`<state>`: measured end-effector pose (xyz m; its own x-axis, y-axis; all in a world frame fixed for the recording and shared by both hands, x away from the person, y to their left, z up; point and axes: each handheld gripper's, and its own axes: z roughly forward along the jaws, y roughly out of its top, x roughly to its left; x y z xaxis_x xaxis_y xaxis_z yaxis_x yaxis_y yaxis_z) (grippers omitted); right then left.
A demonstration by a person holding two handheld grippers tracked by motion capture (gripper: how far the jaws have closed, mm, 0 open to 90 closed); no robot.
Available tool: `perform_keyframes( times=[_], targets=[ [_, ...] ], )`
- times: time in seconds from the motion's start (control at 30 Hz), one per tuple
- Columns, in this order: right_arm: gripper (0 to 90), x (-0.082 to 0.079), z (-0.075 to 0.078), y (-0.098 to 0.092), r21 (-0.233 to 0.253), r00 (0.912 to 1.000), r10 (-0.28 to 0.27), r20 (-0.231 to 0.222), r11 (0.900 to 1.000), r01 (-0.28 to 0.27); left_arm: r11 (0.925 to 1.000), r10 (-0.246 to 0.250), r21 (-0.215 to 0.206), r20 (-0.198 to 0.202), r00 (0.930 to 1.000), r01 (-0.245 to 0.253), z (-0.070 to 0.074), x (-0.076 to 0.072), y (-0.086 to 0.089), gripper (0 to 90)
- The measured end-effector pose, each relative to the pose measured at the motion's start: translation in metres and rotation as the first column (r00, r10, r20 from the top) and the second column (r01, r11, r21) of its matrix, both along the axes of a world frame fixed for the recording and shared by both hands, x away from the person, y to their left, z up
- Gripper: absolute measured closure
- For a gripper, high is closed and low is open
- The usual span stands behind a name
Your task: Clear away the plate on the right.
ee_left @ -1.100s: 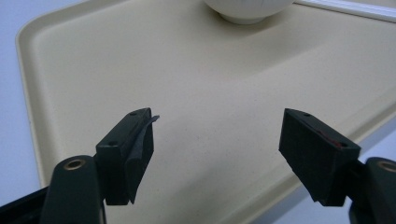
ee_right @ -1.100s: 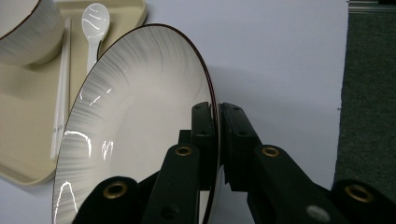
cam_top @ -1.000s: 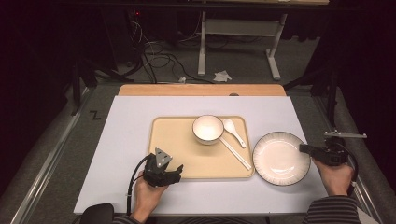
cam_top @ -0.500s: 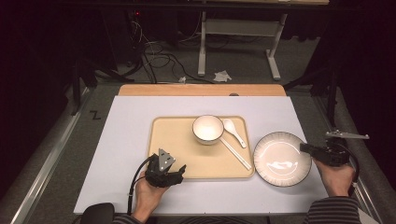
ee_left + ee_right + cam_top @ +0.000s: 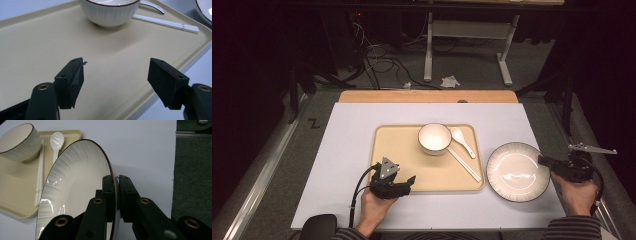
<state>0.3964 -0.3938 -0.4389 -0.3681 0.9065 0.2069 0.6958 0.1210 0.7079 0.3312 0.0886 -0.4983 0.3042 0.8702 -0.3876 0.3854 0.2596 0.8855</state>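
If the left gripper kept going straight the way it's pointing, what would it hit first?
Probably the bowl. The left gripper hangs open over the bare tray, aimed at it, with nothing between; depth is hard to judge.

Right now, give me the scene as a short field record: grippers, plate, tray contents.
right gripper: shut on the plate's rim
plate: on the white table, right of the tray, near edge beside it
left gripper: open, holding nothing, over the tray's near part
tray: beige, carries bowl, spoon, chopsticks
bowl: upright, looks empty
spoon: white, right of the bowl
chopsticks: white pair, lying flat beside the bowl
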Motion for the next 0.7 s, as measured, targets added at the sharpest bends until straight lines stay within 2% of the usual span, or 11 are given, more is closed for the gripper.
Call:
perform_keyframes(
  times=[0.07, 0.13, 0.2, 0.47, 0.53, 0.6, 0.7],
  targets=[
    [86.4, -0.002, 0.001, -0.001, 0.0, 1.0, -0.002, -0.001, 1.0, 0.002, 0.9995, -0.004, -0.032, -0.014, 0.9999, 0.004, 0.002, 0.0, 0.0, 29.2],
    [86.4, -0.003, 0.002, -0.001, 0.004, 1.0, -0.008, 0.001, 1.0, 0.008, 0.9966, -0.015, -0.081, -0.026, 0.9996, 0.012, 0.006, 0.0, 0.001, 29.3],
    [86.4, -0.005, 0.002, -0.002, 0.006, 0.9999, -0.01, 0.007, 1.0, 0.01, 0.9939, -0.016, -0.109, -0.026, 0.9995, 0.013, 0.008, 0.0, 0.0, 29.4],
    [86.4, -0.014, 0.005, -0.007, 0.026, 0.9992, -0.035, 0.02, 0.999, 0.034, 0.9935, -0.039, -0.108, -0.026, 0.9989, 0.036, 0.007, 0.002, -0.005, 29.8],
    [86.2, -0.017, 0.007, -0.008, 0.036, 0.999, -0.032, 0.032, 0.999, 0.031, 0.9941, -0.052, -0.096, -0.023, 0.9984, 0.05, 0.007, 0.002, -0.006, 30.8],
    [86.4, -0.02, 0.009, -0.009, 0.061, 0.9989, -0.031, 0.036, 0.998, 0.028, 0.993, -0.059, -0.104, -0.02, 0.9981, 0.056, 0.007, 0.002, -0.008, 32.0],
    [86.4, -0.022, 0.01, -0.008, 0.067, 0.9989, -0.027, 0.039, 0.997, 0.025, 0.9923, -0.069, -0.104, -0.019, 0.9974, 0.066, 0.008, 0.003, -0.009, 32.1]
  ],
)
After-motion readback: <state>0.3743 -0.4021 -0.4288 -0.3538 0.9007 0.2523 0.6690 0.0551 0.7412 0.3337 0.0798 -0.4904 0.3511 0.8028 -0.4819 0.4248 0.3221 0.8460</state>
